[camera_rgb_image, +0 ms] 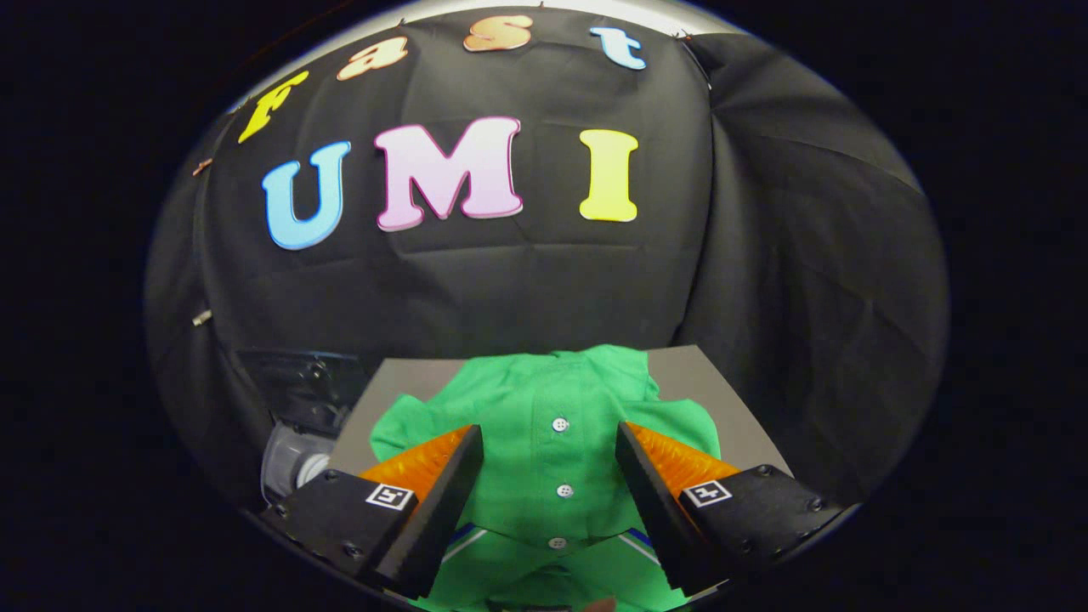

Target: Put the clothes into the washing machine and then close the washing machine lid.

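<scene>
Shirt (544,425): green woven cloth, matt, soft, lightly creased; small glossy plastic-looking buttons (559,424) down the placket; a striped band at the near hem.

Table (697,382): flat grey top, smooth, matt, no grain visible.

Wall (765,255): black cloth, matt, with folds and fold lines.

Washer (293,425), beside the table: dark glossy plastic-looking part above, pale smooth rounded plastic below; detail unclear.

Gripper (548,450): hard matt casings with screw heads, paper-like printed tags; inner pads ribbed, rubbery. Fingers spread apart over the shirt.
</scene>
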Demonstrator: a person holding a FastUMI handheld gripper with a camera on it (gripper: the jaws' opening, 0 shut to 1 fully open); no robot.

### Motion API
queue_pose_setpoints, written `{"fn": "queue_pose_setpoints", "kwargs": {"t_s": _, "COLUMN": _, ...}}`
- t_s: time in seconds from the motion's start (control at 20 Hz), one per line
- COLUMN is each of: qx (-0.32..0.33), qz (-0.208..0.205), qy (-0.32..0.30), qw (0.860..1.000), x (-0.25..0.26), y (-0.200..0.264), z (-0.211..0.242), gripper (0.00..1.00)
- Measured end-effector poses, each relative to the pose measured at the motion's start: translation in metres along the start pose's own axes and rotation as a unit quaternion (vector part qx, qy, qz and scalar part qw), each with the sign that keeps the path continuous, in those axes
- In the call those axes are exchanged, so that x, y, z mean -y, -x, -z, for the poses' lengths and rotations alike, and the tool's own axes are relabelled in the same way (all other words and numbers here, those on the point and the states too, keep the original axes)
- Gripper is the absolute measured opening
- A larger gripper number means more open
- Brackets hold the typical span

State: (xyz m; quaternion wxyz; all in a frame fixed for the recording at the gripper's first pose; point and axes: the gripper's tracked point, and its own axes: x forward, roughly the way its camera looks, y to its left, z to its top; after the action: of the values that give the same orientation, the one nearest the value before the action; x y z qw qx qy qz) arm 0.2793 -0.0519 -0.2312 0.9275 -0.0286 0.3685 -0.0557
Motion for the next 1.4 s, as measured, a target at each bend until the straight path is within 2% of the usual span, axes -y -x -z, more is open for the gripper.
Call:
{"fn": "queue_pose_setpoints", "kwargs": {"t_s": 0.1, "qx": -0.047, "qz": -0.004, "qy": 0.027, "qw": 0.999, "x": 0.003, "y": -0.007, "z": 0.024, "gripper": 0.99}}
{"fn": "queue_pose_setpoints", "kwargs": {"t_s": 0.35, "qx": -0.008, "qz": -0.026, "qy": 0.007, "qw": 1.000, "x": 0.004, "y": -0.009, "z": 0.020, "gripper": 1.00}}
{"fn": "queue_pose_setpoints", "kwargs": {"t_s": 0.8, "qx": 0.020, "qz": -0.023, "qy": 0.004, "qw": 1.000, "x": 0.004, "y": -0.008, "z": 0.019, "gripper": 1.00}}
{"fn": "queue_pose_setpoints", "kwargs": {"t_s": 0.95, "qx": 0.065, "qz": -0.055, "qy": 0.016, "qw": 0.996, "x": -0.012, "y": -0.007, "z": 0.017, "gripper": 0.97}}
{"fn": "queue_pose_setpoints", "kwargs": {"t_s": 1.05, "qx": 0.067, "qz": -0.049, "qy": 0.021, "qw": 0.996, "x": -0.011, "y": -0.009, "z": 0.019, "gripper": 0.60}}
{"fn": "queue_pose_setpoints", "kwargs": {"t_s": 1.1, "qx": 0.055, "qz": -0.055, "qy": 0.022, "qw": 0.997, "x": -0.011, "y": -0.008, "z": 0.020, "gripper": 0.60}}
{"fn": "queue_pose_setpoints", "kwargs": {"t_s": 1.2, "qx": 0.041, "qz": -0.039, "qy": -0.007, "qw": 0.998, "x": -0.011, "y": -0.008, "z": 0.021, "gripper": 0.28}}
{"fn": "queue_pose_setpoints", "kwargs": {"t_s": 1.3, "qx": 0.029, "qz": -0.034, "qy": -0.005, "qw": 0.999, "x": -0.011, "y": -0.003, "z": 0.018, "gripper": 0.28}}
{"fn": "queue_pose_setpoints", "kwargs": {"t_s": 1.4, "qx": 0.011, "qz": -0.043, "qy": -0.020, "qw": 0.999, "x": -0.013, "y": -0.005, "z": 0.017, "gripper": 0.13}}
